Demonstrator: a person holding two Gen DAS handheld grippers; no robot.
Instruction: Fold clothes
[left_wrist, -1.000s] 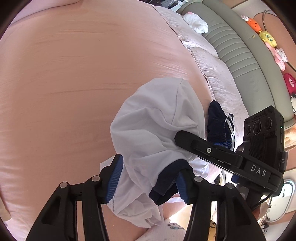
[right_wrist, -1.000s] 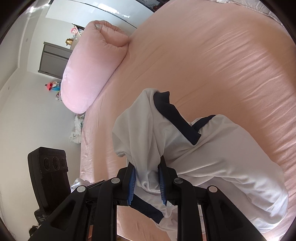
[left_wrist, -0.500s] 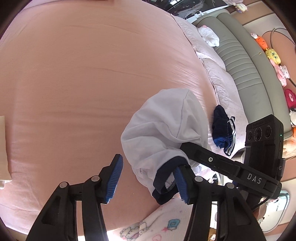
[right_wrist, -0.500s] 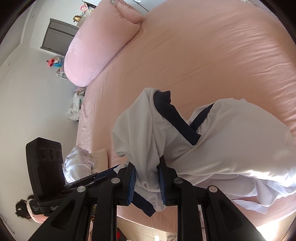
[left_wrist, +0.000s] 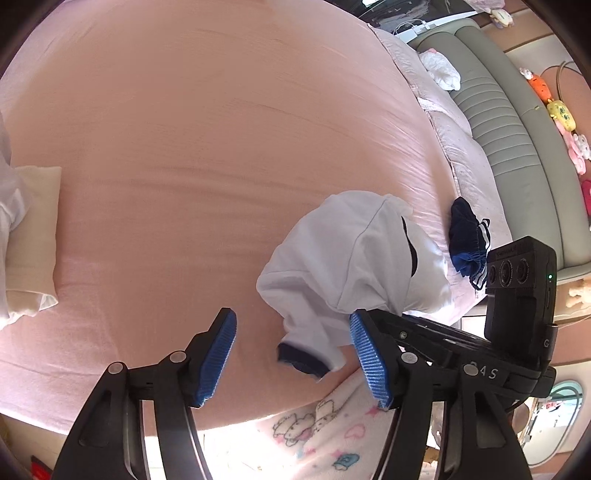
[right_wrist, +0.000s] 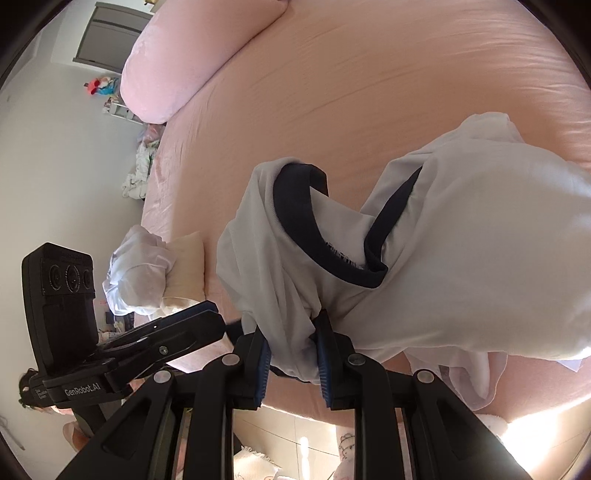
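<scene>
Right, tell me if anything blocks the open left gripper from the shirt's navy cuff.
Nothing visible does. The left gripper has just been opening, and the white shirt's navy cuff hangs free between its pads, touching neither. The right gripper is clamped on the shirt.

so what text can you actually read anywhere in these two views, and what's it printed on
"GenRobot.AI": on the left gripper's black body, seen in the right wrist view.
"AS", a letter before it hidden: on the right gripper's black body, seen in the left wrist view.
Small print on the camera block above its lenses: too small to read.
Cartoon-print blanket: pictures only, no readable words.
</scene>
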